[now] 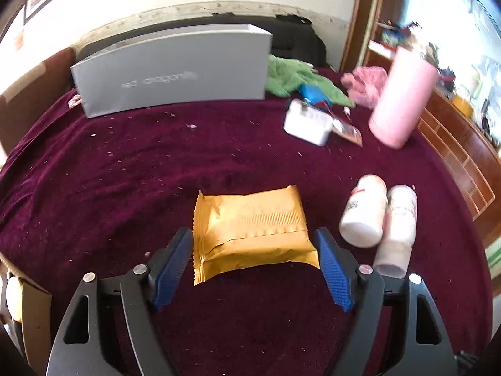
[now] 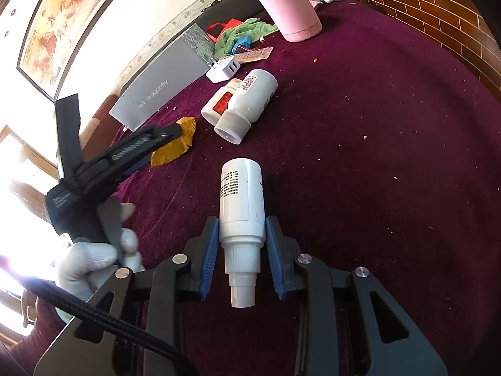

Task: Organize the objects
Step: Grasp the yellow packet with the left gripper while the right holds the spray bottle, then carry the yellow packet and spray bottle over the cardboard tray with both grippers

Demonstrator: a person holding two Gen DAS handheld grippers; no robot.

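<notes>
In the left wrist view my left gripper [image 1: 254,238] is open, its blue pads on either side of a yellow foil packet [image 1: 250,228] lying on the maroon cloth [image 1: 125,172]. Two white bottles [image 1: 379,213] lie side by side to the packet's right. In the right wrist view my right gripper [image 2: 241,225] is open, its pads close on both sides of a white spray bottle [image 2: 241,200] lying with its nozzle toward the camera. The left gripper [image 2: 125,150] shows there, over the yellow packet [image 2: 175,144].
A grey "red dragonfly" box [image 1: 172,69] stands at the back. A white charger [image 1: 308,122], green cloth [image 1: 291,78], pink cloth [image 1: 366,84] and tall pink tumbler [image 1: 404,94] sit at the back right. A cardboard box edge [image 1: 31,307] is at the left.
</notes>
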